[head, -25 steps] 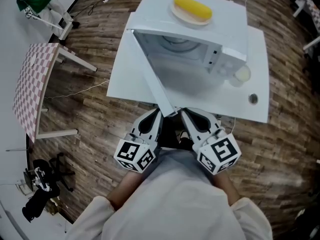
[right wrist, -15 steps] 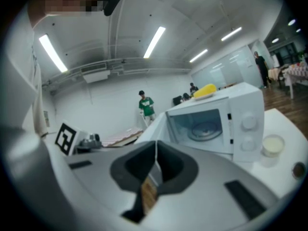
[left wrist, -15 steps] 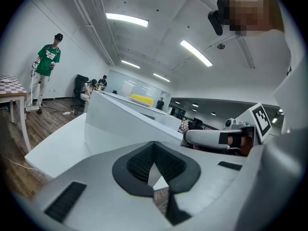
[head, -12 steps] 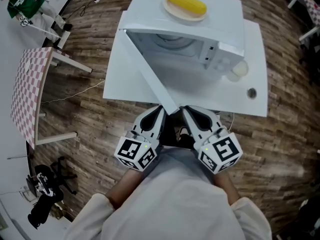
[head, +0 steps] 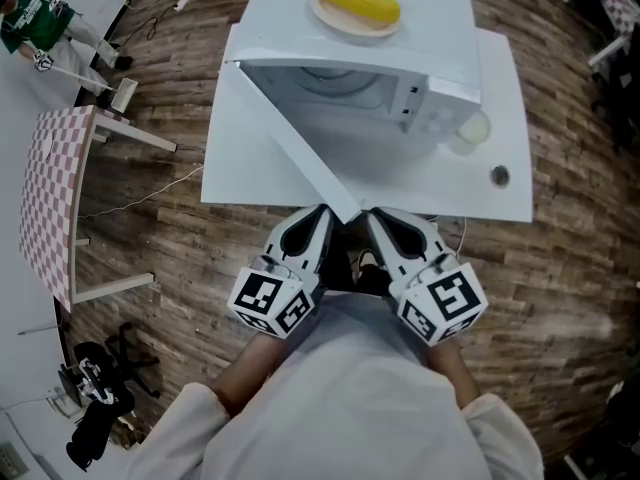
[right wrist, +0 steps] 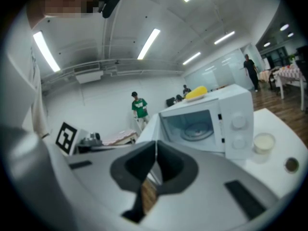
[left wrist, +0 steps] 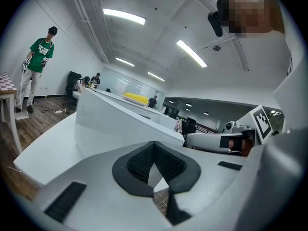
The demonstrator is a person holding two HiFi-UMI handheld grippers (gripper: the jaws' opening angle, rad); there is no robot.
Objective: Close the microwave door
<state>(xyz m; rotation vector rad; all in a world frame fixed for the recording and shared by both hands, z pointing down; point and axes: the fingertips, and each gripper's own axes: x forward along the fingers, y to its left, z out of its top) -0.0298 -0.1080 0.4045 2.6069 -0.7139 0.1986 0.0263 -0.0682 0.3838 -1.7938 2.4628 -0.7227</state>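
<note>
A white microwave (head: 440, 38) stands on a white table (head: 400, 183) with its door (head: 290, 138) swung wide open toward me. The door's free edge ends near the table's front edge, between my two grippers. My left gripper (head: 322, 218) is just left of that edge and my right gripper (head: 374, 218) just right of it; both are shut and hold nothing. In the left gripper view the door (left wrist: 115, 121) rises just beyond the left gripper (left wrist: 154, 150). Past the right gripper (right wrist: 155, 153), that gripper's view shows the microwave's (right wrist: 238, 117) open cavity with its glass turntable (right wrist: 195, 129).
A plate with a yellow corn cob (head: 358, 3) sits on top of the microwave. A pale cup (head: 475, 128) and a small dark round thing (head: 499, 175) stand on the table at the right. A checkered table (head: 45, 193) and a person in green (head: 28, 18) are at the left.
The head view has drifted, so the microwave sits slightly higher in the picture. Both grippers keep flanking the door's free edge, and the door's angle looks the same.
</note>
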